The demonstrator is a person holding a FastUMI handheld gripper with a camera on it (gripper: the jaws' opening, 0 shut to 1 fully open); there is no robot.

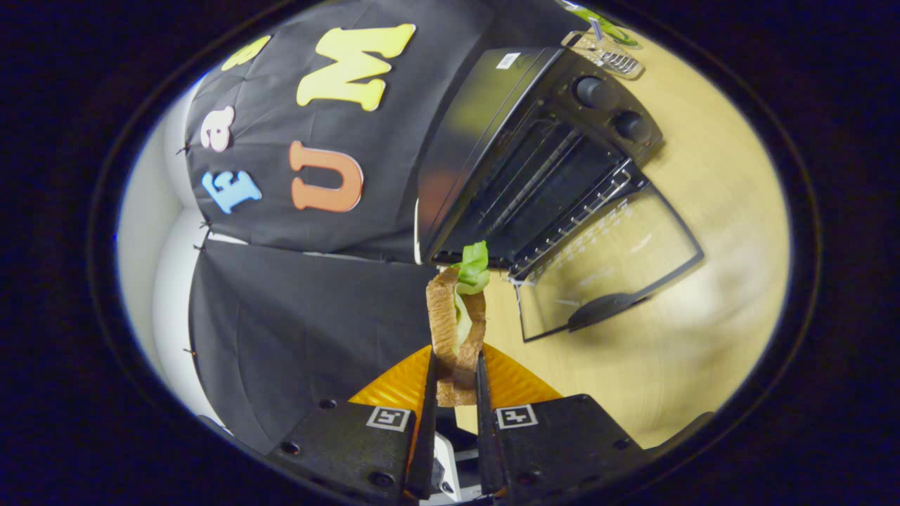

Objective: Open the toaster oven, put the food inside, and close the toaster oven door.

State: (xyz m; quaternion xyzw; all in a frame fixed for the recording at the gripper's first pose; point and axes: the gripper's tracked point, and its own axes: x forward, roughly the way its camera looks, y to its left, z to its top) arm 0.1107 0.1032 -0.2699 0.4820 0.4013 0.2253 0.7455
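Observation:
A sandwich (457, 320) of brown bread with green lettuce sticks up between my fingers, and my gripper (455, 383) is shut on it, both fingers pressing its sides. Beyond it stands the black toaster oven (534, 140), seen tilted because I am rolled over. Its glass door (608, 263) hangs fully open, lying flat toward me on the wooden table (703, 232) with its handle (601, 308) at the near edge. The wire rack (569, 214) shows at the mouth of the dark cavity. Two knobs (612, 109) sit on the oven's front panel.
A wire rack or tray (608, 53) lies on the table behind the oven. The booth's black cloth wall (302, 295) runs close along the oven's other side. An orange ridged plate (517, 383) lies just under my fingers.

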